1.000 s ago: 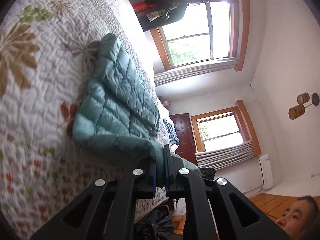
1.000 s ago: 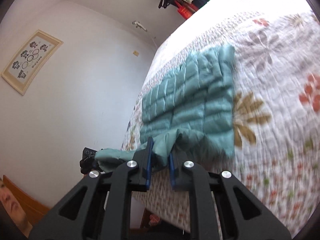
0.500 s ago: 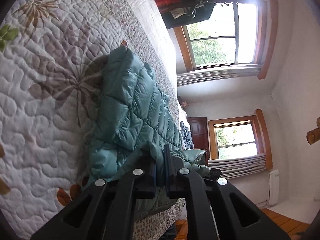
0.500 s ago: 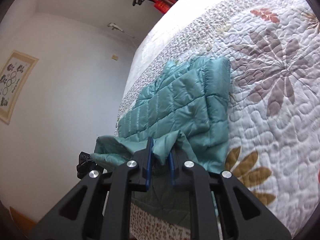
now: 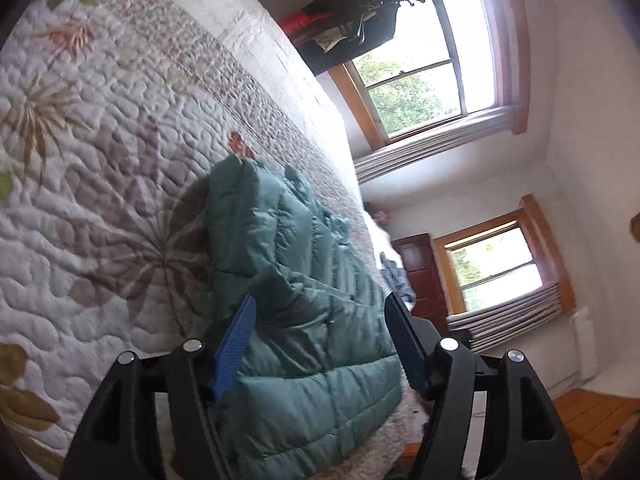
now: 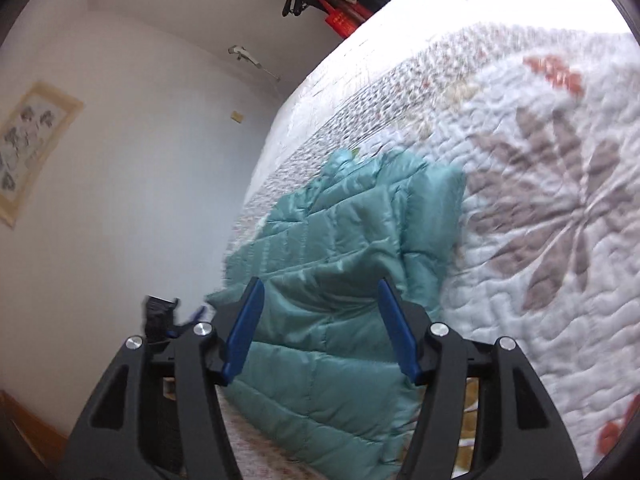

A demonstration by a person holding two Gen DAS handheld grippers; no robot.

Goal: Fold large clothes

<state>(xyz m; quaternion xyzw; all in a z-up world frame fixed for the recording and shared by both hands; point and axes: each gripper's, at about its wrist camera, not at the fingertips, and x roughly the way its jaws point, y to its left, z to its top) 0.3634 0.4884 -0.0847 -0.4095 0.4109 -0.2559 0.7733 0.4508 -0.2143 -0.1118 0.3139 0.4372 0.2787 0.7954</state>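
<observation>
A teal quilted puffer jacket point(image 5: 304, 288) lies folded over on itself on the flowered bedspread point(image 5: 100, 184). My left gripper point(image 5: 320, 308) is open, its blue pads spread wide just above the jacket's folded top layer, holding nothing. In the right wrist view the same jacket point(image 6: 344, 264) lies near the bed's edge. There my right gripper point(image 6: 320, 292) is also open over the folded layer, with no cloth between its pads. The other gripper point(image 6: 160, 312) shows as a small black shape at the left.
The quilted bedspread point(image 6: 560, 200) spreads wide beside the jacket. Dark clothes point(image 5: 352, 12) hang by a window point(image 5: 420, 64) beyond the bed. A white wall point(image 6: 140, 160) with a framed picture point(image 6: 28, 148) is close to the bed's edge. Wooden floor point(image 5: 592, 408) lies below.
Both grippers carried the jacket's near edge forward over its body, then opened and let it go. The cloth now lies folded on the bed.
</observation>
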